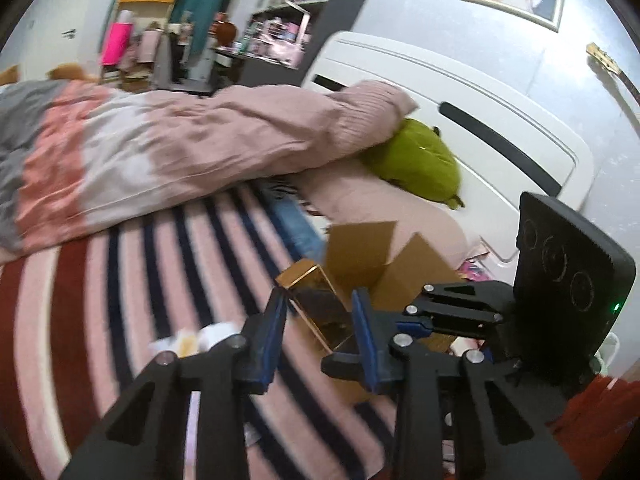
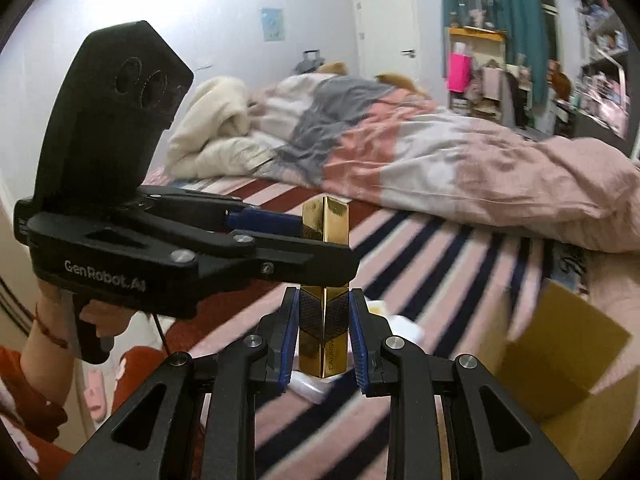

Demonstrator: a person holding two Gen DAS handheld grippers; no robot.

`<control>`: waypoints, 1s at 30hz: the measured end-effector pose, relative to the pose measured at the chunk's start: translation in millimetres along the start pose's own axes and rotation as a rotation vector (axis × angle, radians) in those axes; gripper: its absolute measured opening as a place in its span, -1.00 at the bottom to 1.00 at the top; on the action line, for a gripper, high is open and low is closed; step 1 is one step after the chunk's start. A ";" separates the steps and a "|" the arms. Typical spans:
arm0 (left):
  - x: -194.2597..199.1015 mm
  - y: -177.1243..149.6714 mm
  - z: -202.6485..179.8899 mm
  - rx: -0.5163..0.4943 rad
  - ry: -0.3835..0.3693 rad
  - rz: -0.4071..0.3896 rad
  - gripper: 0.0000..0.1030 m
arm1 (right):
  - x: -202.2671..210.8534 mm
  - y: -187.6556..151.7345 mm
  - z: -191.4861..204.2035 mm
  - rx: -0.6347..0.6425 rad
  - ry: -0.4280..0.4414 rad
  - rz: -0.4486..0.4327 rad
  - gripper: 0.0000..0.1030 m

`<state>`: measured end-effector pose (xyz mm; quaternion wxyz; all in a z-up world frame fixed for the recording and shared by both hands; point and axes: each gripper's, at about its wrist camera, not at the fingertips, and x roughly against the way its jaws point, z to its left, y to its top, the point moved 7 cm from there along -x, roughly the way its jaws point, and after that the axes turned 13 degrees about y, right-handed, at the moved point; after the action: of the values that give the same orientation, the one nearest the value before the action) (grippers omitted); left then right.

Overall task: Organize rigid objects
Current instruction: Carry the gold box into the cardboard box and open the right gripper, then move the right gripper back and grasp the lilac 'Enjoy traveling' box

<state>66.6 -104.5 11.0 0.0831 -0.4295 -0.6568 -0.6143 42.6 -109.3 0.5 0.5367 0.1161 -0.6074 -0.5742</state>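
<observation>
A long shiny gold box (image 2: 325, 280) with a dark patterned band is held above the striped bed by both grippers. My right gripper (image 2: 324, 332) is shut on its near end. My left gripper (image 2: 304, 236) comes in from the left and grips its upper part. In the left wrist view the gold box (image 1: 316, 300) lies between the blue pads of my left gripper (image 1: 320, 316), with the right gripper (image 1: 452, 312) reaching in from the right. An open cardboard box (image 1: 380, 264) stands just behind it and shows at the lower right of the right wrist view (image 2: 560, 364).
A striped pink, red and navy blanket (image 1: 120, 300) covers the bed. A rumpled pink and grey duvet (image 1: 160, 152) lies across it. A green plush (image 1: 420, 160) leans on the white headboard (image 1: 480, 120). White crumpled items (image 1: 192, 340) lie on the blanket. Shelves and a desk stand beyond.
</observation>
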 end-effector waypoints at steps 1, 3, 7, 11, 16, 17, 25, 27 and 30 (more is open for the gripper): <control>-9.0 4.7 -12.4 -0.015 -0.016 0.014 -0.43 | 10.0 -1.9 -11.7 -0.015 -0.018 -0.011 -0.62; -27.4 12.4 -35.3 -0.036 -0.042 0.046 -0.43 | 28.4 -7.6 -31.7 -0.049 -0.048 -0.020 -0.62; -70.0 17.5 -72.2 -0.075 -0.072 0.146 -0.42 | 59.4 -24.9 -77.0 -0.157 -0.084 -0.014 -0.62; -110.8 5.1 -90.0 -0.086 -0.056 0.304 -0.42 | 65.1 -48.3 -111.3 -0.256 -0.102 0.083 -0.62; -131.1 -9.9 -94.2 -0.132 0.011 0.395 -0.40 | 55.4 -69.1 -128.2 -0.312 -0.108 0.241 -0.62; -132.1 -10.8 -93.9 -0.140 0.026 0.398 -0.35 | 54.6 -73.0 -130.3 -0.319 -0.108 0.257 -0.62; -68.4 12.1 -48.9 -0.091 0.098 0.241 0.12 | 56.7 -68.1 -116.5 -0.279 -0.159 0.261 -0.61; -44.0 14.1 -21.9 -0.069 0.161 0.188 0.24 | 54.9 -51.1 -98.1 -0.236 -0.134 0.213 -0.61; -5.8 3.0 29.8 -0.027 0.278 0.122 0.35 | 34.1 -23.9 -58.4 -0.170 -0.028 0.165 -0.55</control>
<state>84.6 -81.4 2.6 0.2044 -0.3805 -0.6032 -0.6705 63.6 -176.1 -15.1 0.5813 0.0118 -0.5716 -0.5790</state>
